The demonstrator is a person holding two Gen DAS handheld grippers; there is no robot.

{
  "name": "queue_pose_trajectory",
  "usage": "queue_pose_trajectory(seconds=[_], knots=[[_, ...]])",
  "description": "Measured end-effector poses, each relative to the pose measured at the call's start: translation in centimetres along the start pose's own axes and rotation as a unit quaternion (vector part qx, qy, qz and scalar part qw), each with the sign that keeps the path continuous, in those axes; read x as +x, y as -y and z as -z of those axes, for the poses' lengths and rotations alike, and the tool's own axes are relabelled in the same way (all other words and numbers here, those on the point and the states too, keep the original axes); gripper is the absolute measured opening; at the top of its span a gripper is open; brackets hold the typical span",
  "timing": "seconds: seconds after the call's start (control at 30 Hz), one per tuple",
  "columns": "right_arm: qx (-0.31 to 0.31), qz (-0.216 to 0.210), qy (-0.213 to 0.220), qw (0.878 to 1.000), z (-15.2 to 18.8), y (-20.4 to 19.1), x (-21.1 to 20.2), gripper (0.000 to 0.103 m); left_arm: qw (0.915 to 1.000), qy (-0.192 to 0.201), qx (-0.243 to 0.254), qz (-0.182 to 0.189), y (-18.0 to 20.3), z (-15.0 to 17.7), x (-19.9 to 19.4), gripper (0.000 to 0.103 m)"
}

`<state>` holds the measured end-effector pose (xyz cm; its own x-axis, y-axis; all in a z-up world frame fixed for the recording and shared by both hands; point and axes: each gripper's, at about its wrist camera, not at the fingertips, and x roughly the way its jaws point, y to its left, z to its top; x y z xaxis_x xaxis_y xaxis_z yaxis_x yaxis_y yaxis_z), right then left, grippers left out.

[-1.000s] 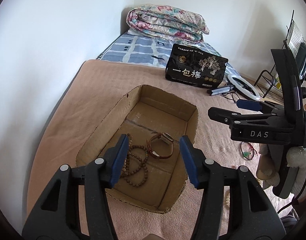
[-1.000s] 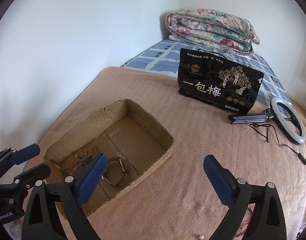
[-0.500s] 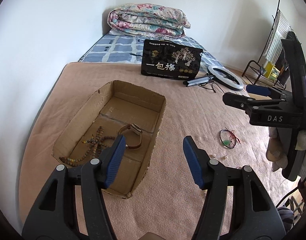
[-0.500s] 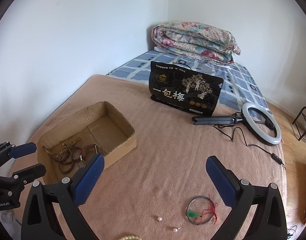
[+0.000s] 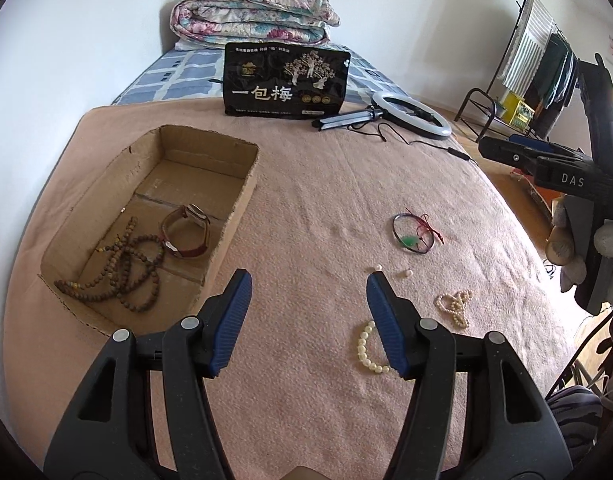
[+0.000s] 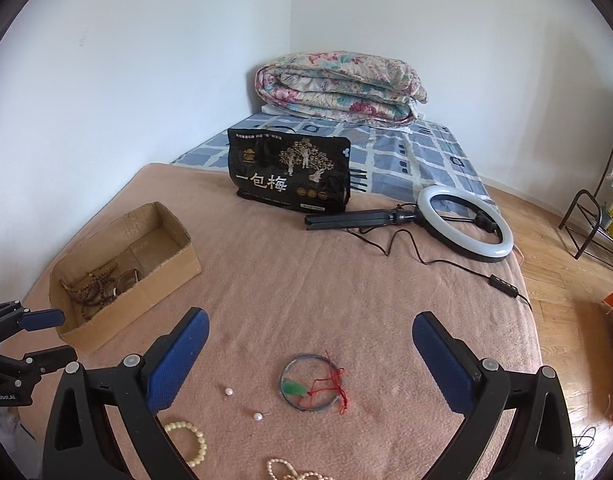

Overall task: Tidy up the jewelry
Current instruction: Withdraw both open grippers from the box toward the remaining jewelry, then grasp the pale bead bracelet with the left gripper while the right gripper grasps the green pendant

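My left gripper [image 5: 308, 280] hangs open and empty over the pink blanket, to the right of the cardboard box [image 5: 210, 148]. In the box lie brown bead strings [image 5: 126, 268] and a brown-strapped watch [image 5: 186, 232]. A pearl bracelet [image 5: 364, 350] lies partly behind its right finger. Two loose pearls [image 5: 377, 267], a bunched pearl strand [image 5: 454, 304] and a bangle with green charm and red cord [image 5: 412, 232] lie beyond. My right gripper [image 6: 310, 318] is open, empty and above the bangle [image 6: 310, 384], with the pearls [image 6: 228, 392] and bracelet [image 6: 194, 440] close by.
A black snack bag [image 5: 286, 80] stands at the back, with a ring light [image 5: 410, 114] and its cable beside it. A folded quilt [image 5: 254, 12] fills the far corner. A wall runs along the left. A metal rack [image 5: 526, 60] and wooden floor lie past the bed's right edge.
Both grippers have swung right, away from above the box and over the blanket, bringing the loose pearls, bracelet and bangle into view. Both stay open and empty.
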<state>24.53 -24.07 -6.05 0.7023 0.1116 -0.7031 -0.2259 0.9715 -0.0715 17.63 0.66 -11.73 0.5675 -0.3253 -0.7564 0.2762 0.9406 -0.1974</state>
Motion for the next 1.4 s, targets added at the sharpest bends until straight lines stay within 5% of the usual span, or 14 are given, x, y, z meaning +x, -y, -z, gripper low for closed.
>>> queue_pose_trajectory(seconds=[0.63, 0.87, 1.1, 1.4], knots=[[0.034, -0.016, -0.077, 0.996, 5.8, 5.4, 1.9, 0.100, 0.9962, -0.075, 0.031, 0.034, 3.6, 3.9, 5.6, 0.061], [0.057, -0.085, -0.122, 0.987, 6.7, 5.4, 4.8, 0.072, 0.9938, -0.089, 0.051, 0.042, 4.2, 4.9, 7.0, 0.061], [0.016, -0.119, -0.155, 0.981, 7.4, 3.5, 7.8, 0.047, 0.9925, -0.100, 0.056, 0.042, 4.0, 5.1, 8.4, 0.057], [-0.065, -0.134, -0.189, 0.971, 7.8, 1.3, 10.5, 0.034, 0.9905, -0.113, 0.064, 0.044, 4.1, 5.5, 9.8, 0.052]])
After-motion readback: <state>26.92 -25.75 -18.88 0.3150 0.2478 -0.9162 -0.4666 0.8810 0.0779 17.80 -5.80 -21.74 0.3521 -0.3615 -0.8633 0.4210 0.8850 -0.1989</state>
